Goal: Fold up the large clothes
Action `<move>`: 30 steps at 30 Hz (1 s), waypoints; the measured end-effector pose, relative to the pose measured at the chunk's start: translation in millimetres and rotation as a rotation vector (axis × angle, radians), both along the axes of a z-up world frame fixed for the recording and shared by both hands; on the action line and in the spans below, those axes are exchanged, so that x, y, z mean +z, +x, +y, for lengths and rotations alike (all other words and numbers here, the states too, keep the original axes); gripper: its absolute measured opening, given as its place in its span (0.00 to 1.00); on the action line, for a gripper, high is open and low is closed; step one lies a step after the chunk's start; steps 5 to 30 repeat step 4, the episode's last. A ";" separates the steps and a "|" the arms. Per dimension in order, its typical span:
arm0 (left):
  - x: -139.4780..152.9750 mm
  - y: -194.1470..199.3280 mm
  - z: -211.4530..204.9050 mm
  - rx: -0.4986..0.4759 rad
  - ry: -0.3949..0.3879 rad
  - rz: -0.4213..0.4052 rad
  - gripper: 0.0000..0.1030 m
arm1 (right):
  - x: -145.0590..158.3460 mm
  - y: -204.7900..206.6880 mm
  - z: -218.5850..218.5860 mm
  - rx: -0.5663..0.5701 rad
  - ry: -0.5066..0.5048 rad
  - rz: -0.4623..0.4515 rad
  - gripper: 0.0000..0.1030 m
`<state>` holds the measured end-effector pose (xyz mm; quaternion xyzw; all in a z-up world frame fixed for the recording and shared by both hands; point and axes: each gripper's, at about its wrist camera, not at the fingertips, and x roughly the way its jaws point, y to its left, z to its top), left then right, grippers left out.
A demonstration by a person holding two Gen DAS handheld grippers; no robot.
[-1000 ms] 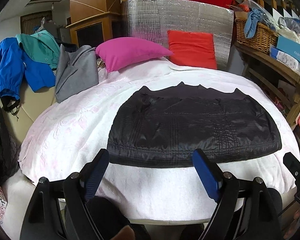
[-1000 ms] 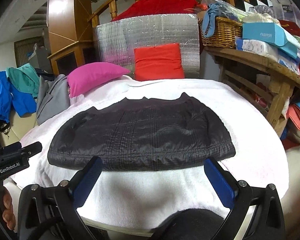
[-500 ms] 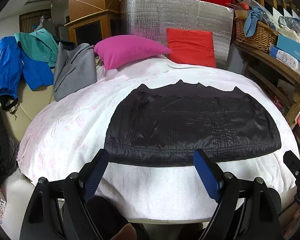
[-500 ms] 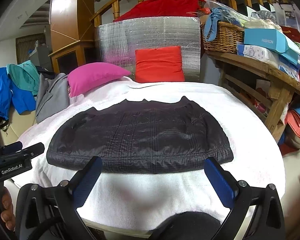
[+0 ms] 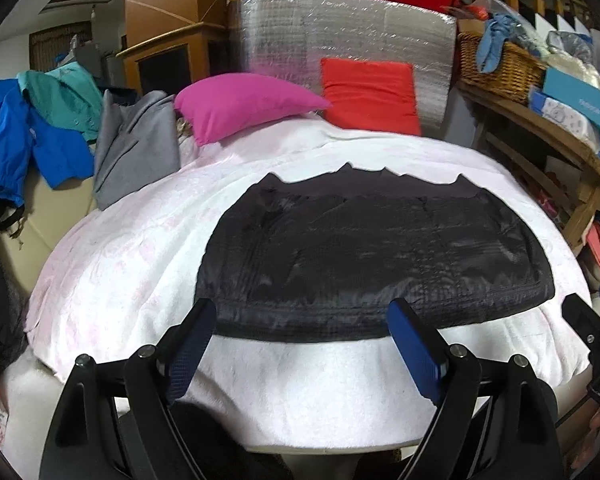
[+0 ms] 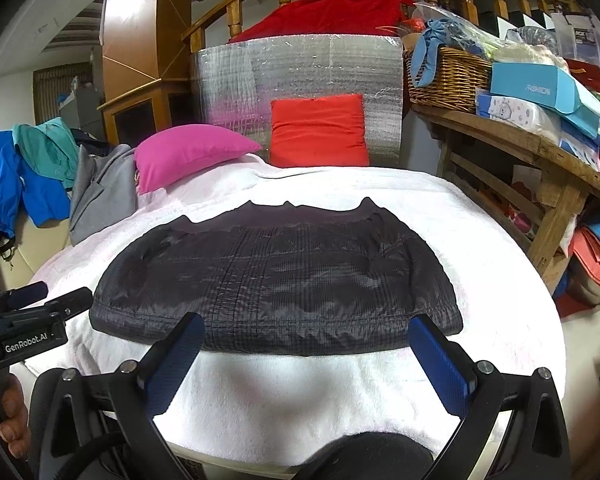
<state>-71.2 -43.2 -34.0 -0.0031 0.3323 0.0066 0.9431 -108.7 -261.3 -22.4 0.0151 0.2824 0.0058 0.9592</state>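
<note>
A black quilted garment (image 5: 372,256) lies flat on the white blanket (image 5: 140,264) of the bed; it also shows in the right wrist view (image 6: 276,280). My left gripper (image 5: 300,344) is open and empty, held just before the garment's near hem. My right gripper (image 6: 304,356) is open and empty, also just short of the near hem. The left gripper's body shows at the left edge of the right wrist view (image 6: 28,336).
A pink pillow (image 5: 244,104) and a red pillow (image 5: 370,96) lie at the bed's far end against a silver foil panel (image 5: 340,36). Grey, teal and blue clothes (image 5: 60,132) hang at left. A wooden shelf (image 6: 520,148) with basket and boxes stands at right.
Both grippers have moved a little forward toward the garment's near hem. Both stay open. The garment has not moved.
</note>
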 end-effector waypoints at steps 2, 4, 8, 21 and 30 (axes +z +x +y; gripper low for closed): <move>-0.6 2.7 -3.2 -0.010 0.016 -0.003 0.85 | -0.6 2.2 0.3 -0.002 -0.002 0.004 1.00; -2.5 6.3 -5.4 -0.014 0.011 0.008 0.85 | -1.4 5.0 0.5 -0.003 -0.003 0.011 1.00; -2.5 6.3 -5.4 -0.014 0.011 0.008 0.85 | -1.4 5.0 0.5 -0.003 -0.003 0.011 1.00; -2.5 6.3 -5.4 -0.014 0.011 0.008 0.85 | -1.4 5.0 0.5 -0.003 -0.003 0.011 1.00; -2.5 6.3 -5.4 -0.014 0.011 0.008 0.85 | -1.4 5.0 0.5 -0.003 -0.003 0.011 1.00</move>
